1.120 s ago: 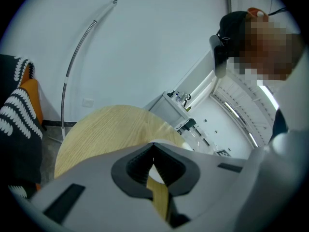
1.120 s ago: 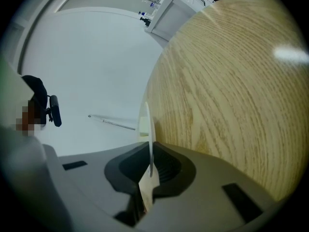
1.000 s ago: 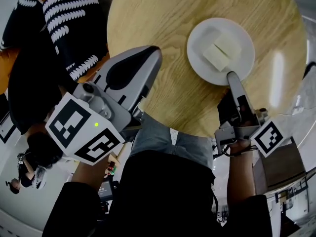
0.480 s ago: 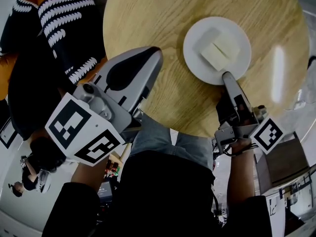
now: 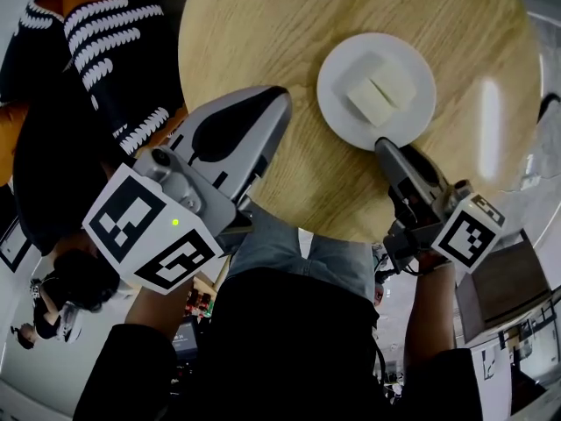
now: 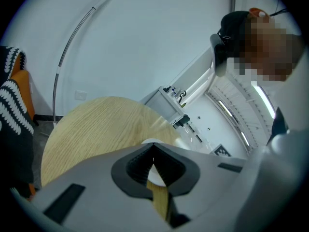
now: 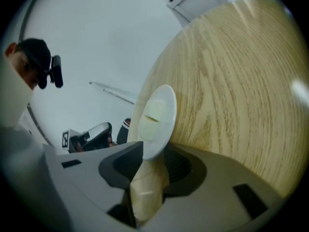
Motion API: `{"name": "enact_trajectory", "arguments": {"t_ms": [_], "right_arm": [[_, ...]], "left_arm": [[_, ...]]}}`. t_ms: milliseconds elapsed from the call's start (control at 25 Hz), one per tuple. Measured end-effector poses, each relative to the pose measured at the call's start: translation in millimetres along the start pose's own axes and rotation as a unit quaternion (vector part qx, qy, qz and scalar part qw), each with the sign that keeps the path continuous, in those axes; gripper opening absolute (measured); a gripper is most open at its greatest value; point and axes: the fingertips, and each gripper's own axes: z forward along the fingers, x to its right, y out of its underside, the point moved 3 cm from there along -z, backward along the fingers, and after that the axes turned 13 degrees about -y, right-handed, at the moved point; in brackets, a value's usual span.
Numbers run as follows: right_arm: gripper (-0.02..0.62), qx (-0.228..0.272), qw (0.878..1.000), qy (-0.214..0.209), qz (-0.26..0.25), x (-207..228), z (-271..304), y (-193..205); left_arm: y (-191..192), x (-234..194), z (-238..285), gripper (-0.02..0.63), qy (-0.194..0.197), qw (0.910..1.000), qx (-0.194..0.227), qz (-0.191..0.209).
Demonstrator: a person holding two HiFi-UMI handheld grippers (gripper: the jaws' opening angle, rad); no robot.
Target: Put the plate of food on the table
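Observation:
A white plate (image 5: 337,103) with two pale food blocks (image 5: 379,95) lies flat on the round wooden table (image 5: 263,33). My right gripper (image 5: 387,148) is at the plate's near rim. In the right gripper view the plate (image 7: 166,100) and its food (image 7: 153,112) stand just ahead, the rim reaching between the jaws of the right gripper (image 7: 149,153). Those jaws are opening, with a gap beside the rim. My left gripper (image 5: 279,99) hovers over the table's near left edge, shut and empty. In its own view the left gripper (image 6: 153,157) points across the tabletop.
A black garment with white stripes (image 5: 114,42) hangs over an orange chair at the table's left. The person's legs are under the near table edge. A cardboard box (image 5: 500,288) sits on the floor at the right.
The right gripper's jaws have parted from the plate's rim, and its marker cube has turned. The plate now rests on the table. The left gripper has barely moved.

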Motion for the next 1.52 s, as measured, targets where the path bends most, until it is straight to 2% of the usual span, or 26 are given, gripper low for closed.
{"name": "enact_trajectory", "arguments": {"t_ms": [160,360,560,960,1080,1160,1240,1280,1520], "right_arm": [[0.125,-0.067,0.993,0.046,-0.083,-1,2,4],[0.137,-0.107,0.985,0.064,-0.121,-3,-1,3],[0.216,-0.150,0.976,0.062,-0.144,-7,2,7],[0.222,-0.215,0.940,0.114,-0.238,-5,1,16],[0.179,-0.220,0.930,0.143,-0.257,0,-2,15],[0.139,-0.223,0.920,0.177,-0.268,4,-6,18],[0.008,-0.218,0.908,0.211,-0.290,5,-11,16],[0.008,-0.214,0.905,0.218,-0.297,5,-13,15],[0.008,-0.187,0.920,0.200,-0.280,-3,-22,6]], "left_arm": [[-1,4,1,-0.007,0.006,1.0000,0.000,0.000],[-7,8,-3,-0.008,0.008,1.0000,0.003,0.003],[-11,12,-8,-0.006,0.006,0.9999,0.012,0.004],[-18,26,-15,-0.007,0.006,0.9997,0.024,0.008],[-16,30,-14,-0.006,0.005,0.9996,0.026,0.009],[-14,32,-18,-0.007,0.006,0.9996,0.027,0.009],[-15,35,-24,-0.006,0.007,0.9995,0.031,0.010],[-17,36,-26,-0.007,0.008,0.9994,0.032,0.011],[-30,48,-35,-0.007,0.008,0.9988,0.044,0.022]]}}
